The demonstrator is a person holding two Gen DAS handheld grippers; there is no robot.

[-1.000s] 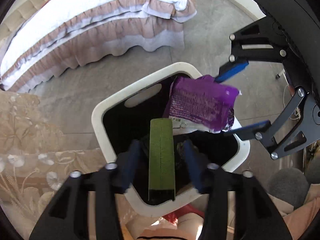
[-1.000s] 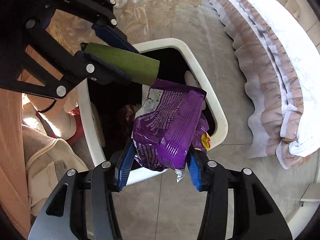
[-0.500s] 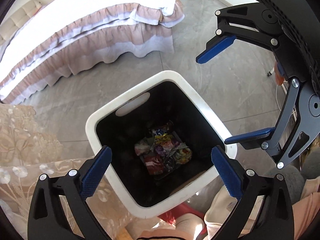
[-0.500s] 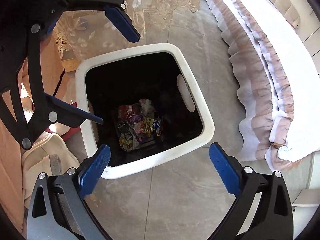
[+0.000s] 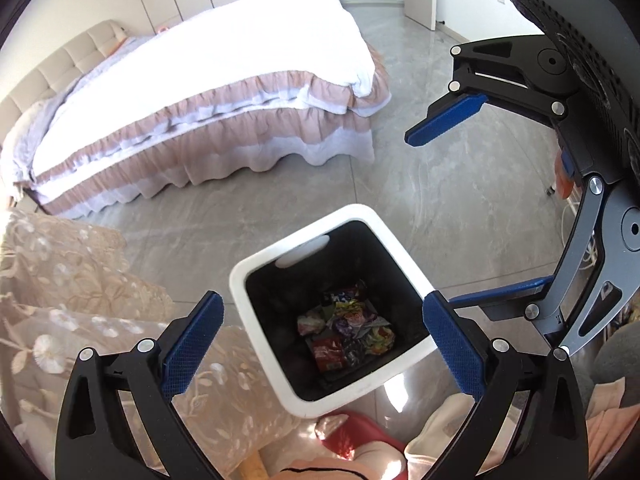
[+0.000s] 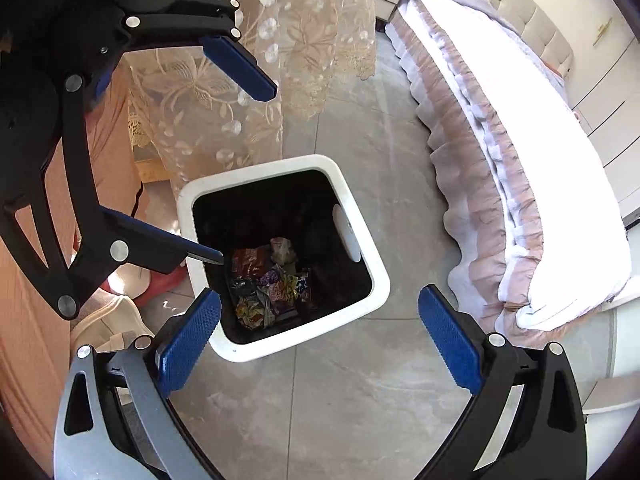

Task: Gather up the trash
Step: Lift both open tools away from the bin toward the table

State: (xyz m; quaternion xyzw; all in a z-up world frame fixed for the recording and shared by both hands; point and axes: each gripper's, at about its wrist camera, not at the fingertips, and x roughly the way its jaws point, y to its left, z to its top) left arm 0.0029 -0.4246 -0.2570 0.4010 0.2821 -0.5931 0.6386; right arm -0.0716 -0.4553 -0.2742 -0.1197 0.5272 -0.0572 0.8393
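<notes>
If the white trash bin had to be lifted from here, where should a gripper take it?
Judging by shape, best at the oval handle cutout in the wall facing the bed. The white trash bin stands upright and open-topped, so come from above, one finger inside, one outside, pinching the rim over the cutout. Both the left gripper and right gripper are open and empty.
</notes>
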